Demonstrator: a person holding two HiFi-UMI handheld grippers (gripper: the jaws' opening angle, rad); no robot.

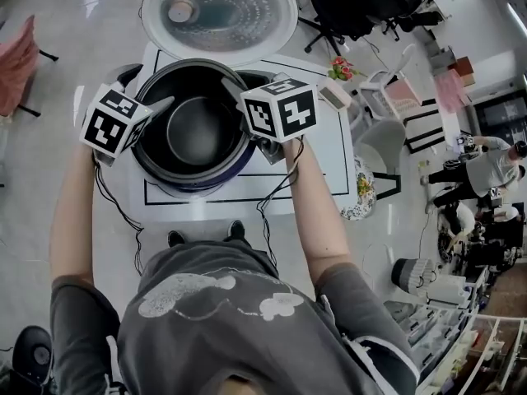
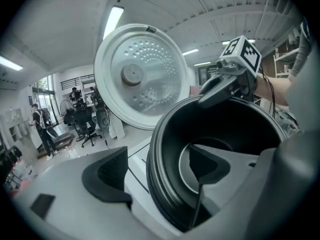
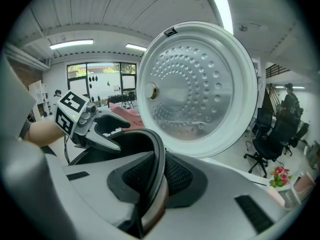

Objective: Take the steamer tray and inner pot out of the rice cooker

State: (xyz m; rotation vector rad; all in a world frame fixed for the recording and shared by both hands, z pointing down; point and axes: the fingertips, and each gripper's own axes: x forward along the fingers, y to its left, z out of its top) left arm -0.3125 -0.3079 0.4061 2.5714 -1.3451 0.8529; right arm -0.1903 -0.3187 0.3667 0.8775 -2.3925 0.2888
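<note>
Sitting deep in the rice cooker [image 1: 203, 186], the inner pot [image 1: 198, 130] has not yet been lifted; I cannot make out a steamer tray in any view. The right gripper [image 3: 157, 174] is nearly closed, its pads pinching the pot's rim on the right side, probably to anchor one side for a two-handed lift. The left gripper [image 2: 160, 174] stands wide at the opposite rim, one jaw outside the pot and one inside, neither pressing, so it looks lined up to close there and balance the load. Behind the pot the lid [image 1: 218, 11] stands fully open, leaving the way up free. The cooker rests on a white table [image 1: 321, 155]; office chairs [image 1: 362, 2] and people [image 1: 486, 171] are well apart from it.
</note>
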